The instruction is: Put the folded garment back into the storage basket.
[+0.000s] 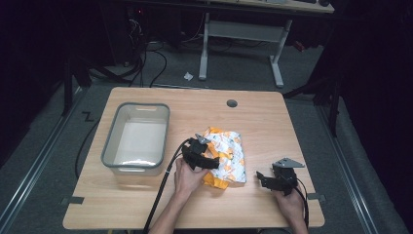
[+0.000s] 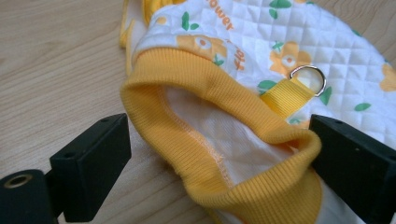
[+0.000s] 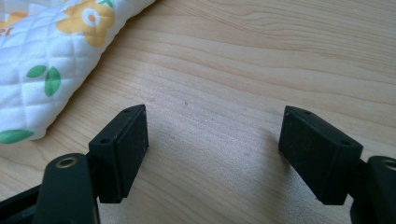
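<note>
A small quilted white garment (image 1: 228, 148) with yellow flowers and yellow ribbed trim lies in the middle of the wooden table (image 1: 265, 122). My left gripper (image 1: 212, 162) rests over the garment's left edge. In the left gripper view it (image 2: 219, 158) is open, its jaws straddling the yellow ribbed opening (image 2: 205, 93); the right jaw touches the ribbing. A metal D-ring (image 2: 308, 77) on a yellow strap sits just beyond. My right gripper (image 1: 262, 179) is open over bare wood to the garment's right, and in the right gripper view it (image 3: 212, 144) holds nothing, with the garment (image 3: 42, 51) at the upper left.
A grey plastic bin (image 1: 111, 141) with nothing in it stands on the table's left side. A round cable hole (image 1: 232, 103) lies near the far edge. Cables and a desk frame (image 1: 241, 31) are on the floor beyond the table.
</note>
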The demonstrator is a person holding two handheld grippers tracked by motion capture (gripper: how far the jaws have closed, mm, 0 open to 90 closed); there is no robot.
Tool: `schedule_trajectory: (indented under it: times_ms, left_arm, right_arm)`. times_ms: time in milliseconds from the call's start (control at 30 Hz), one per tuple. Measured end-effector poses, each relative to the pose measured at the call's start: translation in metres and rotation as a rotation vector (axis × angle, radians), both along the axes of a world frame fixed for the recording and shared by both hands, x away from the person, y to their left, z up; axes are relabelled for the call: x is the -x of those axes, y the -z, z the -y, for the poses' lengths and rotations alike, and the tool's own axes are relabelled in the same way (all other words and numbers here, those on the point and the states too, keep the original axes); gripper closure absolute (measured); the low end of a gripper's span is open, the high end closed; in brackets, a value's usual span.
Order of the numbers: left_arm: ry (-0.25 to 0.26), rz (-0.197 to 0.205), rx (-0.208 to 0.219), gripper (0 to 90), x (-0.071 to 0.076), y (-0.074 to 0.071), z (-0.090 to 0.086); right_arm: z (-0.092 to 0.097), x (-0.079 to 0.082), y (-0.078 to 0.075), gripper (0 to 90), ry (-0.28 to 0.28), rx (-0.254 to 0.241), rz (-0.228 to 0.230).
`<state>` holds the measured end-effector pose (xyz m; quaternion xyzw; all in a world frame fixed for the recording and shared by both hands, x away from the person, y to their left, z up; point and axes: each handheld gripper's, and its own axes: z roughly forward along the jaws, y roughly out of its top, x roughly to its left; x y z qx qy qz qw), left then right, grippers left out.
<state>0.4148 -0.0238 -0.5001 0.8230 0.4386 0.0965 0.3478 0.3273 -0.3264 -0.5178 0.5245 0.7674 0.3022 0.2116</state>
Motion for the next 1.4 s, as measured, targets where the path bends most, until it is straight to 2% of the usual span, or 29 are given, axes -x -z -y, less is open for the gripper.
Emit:
schedule_trajectory:
  times_ms: [233,367,500,567,633,700,733,800,867,900,967,1033,1067,1267,1400]
  left_arm:
    - [-0.012,-0.017,-0.005,7.8,-0.004,0.006,0.001]
    - [-0.015,-0.047,-0.009,8.7,-0.007,0.014,0.002]
    - [-0.008,-0.048,-0.003,12.8,-0.007,0.015,0.003]
    - [0.016,-0.020,-0.009,19.3,-0.005,0.015,0.005]
    - [0.025,-0.025,-0.002,26.6,-0.004,0.014,0.006]
    - [0.039,-0.013,-0.010,29.9,-0.003,0.013,0.006]
    - [0.049,-0.019,0.004,37.5,-0.001,0.013,0.007]
    - [0.058,-0.013,0.006,44.7,0.000,0.013,0.009]
    - [0.062,-0.014,0.009,51.3,0.000,0.013,0.009]
    - [0.066,-0.014,0.013,51.3,0.000,0.013,0.009]
    - [0.077,-0.025,0.035,60.7,0.000,0.013,0.009]
    - [0.077,-0.027,0.046,64.0,0.000,0.014,0.009]
    - [0.073,-0.033,0.058,68.5,-0.001,0.014,0.009]
    - [0.067,-0.037,0.075,72.2,-0.001,0.013,0.008]
    - [0.068,-0.023,0.093,73.4,0.000,0.010,0.008]
  right_arm:
    - [0.000,0.000,0.000,24.4,0.000,0.000,0.000]
    - [0.000,0.000,0.000,24.4,0.001,-0.001,-0.001]
    - [0.000,0.000,0.000,24.4,0.001,-0.001,-0.001]
    - [0.000,0.000,0.000,24.4,0.001,-0.001,-0.001]
    - [0.000,0.000,0.000,24.4,0.001,-0.001,-0.001]
    - [0.000,0.000,0.000,24.4,0.001,-0.001,-0.001]
    - [0.000,0.000,0.000,24.4,0.001,-0.001,-0.001]
    - [0.000,0.000,0.000,24.4,0.001,-0.001,-0.001]
    - [0.000,0.000,0.000,24.4,0.001,-0.001,-0.001]
    - [0.000,0.000,0.000,24.4,0.001,-0.001,-0.001]
    - [0.000,0.000,0.000,24.4,0.001,-0.001,-0.001]
    - [0.000,0.000,0.000,24.4,0.001,-0.001,-0.001]
    - [0.000,0.000,0.000,24.4,0.001,-0.001,-0.001]
    - [0.000,0.000,0.000,24.4,0.001,-0.001,-0.001]
    - [0.000,0.000,0.000,24.4,0.001,-0.001,-0.001]
